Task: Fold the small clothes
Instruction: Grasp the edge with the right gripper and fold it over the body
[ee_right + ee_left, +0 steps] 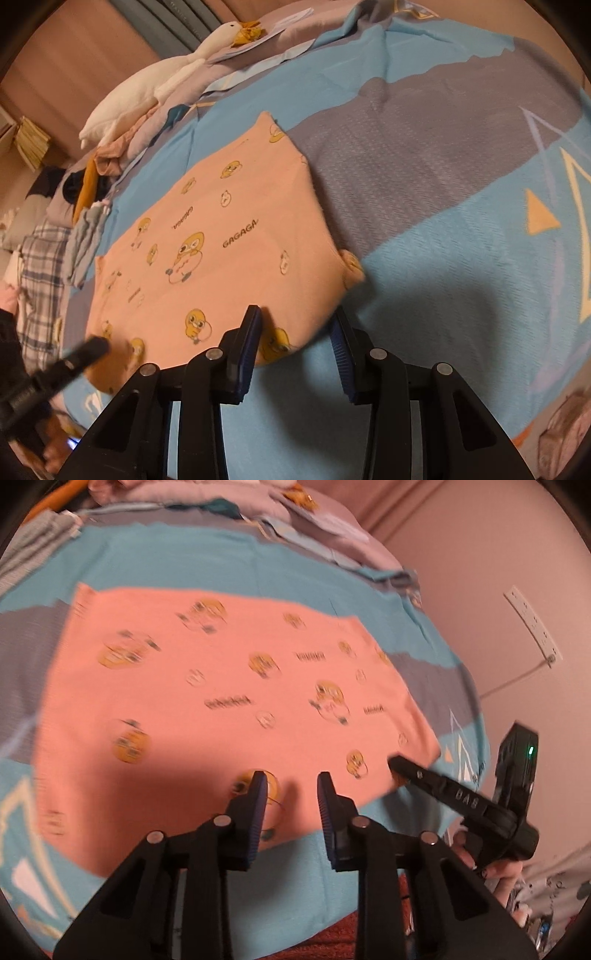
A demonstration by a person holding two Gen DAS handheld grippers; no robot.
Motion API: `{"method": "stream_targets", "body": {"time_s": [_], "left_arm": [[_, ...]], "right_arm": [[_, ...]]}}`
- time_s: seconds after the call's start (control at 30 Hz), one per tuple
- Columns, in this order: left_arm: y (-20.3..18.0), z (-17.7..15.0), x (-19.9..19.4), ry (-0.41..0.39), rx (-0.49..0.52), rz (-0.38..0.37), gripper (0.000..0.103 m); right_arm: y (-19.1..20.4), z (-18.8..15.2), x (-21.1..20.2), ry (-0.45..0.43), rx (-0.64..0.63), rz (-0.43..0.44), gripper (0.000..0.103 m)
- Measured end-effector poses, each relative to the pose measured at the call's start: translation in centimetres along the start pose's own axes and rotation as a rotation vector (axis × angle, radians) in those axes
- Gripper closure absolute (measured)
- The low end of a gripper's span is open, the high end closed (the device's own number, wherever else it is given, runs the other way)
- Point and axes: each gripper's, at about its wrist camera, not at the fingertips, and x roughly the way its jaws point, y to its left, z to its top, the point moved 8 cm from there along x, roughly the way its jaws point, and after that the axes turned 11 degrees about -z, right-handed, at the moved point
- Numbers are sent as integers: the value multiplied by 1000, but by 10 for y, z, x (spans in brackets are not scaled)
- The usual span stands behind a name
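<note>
A pink garment (207, 701) with yellow duck prints lies flat on the blue and grey bed cover (177, 557). It also shows in the right wrist view (221, 251), where a small flap sticks out at its right edge. My left gripper (291, 779) is open and empty, hovering over the garment's near edge. My right gripper (297, 314) is open and empty over the garment's near right corner. The right gripper's fingers (402, 770) reach the garment's right corner in the left wrist view. The left gripper's fingers (92, 349) show blurred at the garment's near left corner.
A white plush goose (147, 85) and a heap of clothes (92, 173) lie at the far left of the bed. A plaid cloth (40, 266) lies at the left. A wall with a socket strip (532, 624) stands right of the bed.
</note>
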Motion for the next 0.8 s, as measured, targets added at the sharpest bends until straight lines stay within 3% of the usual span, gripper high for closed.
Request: {"method": "stream_targets", "body": {"time_s": [0.13,0.33,0.57,0.63,0.8], "left_arm": [[10,-12,24,64,-12,31,77],[14,-15,25,57,-33,23,78],[14,-17,11,56,-51,-4,76],[15,-13,-3,37,-57,3,75],[25,6,-60,-106,-59,22,70]], "right_arm": [[3,5,6,-4,17,21,69],[8,11,7,-24,13,12,90],[36,29,-29,-131,-67,75,93],[50,34,-40,-163,-108,94,93],[94,40,-56,-218,-227,152,94]]}}
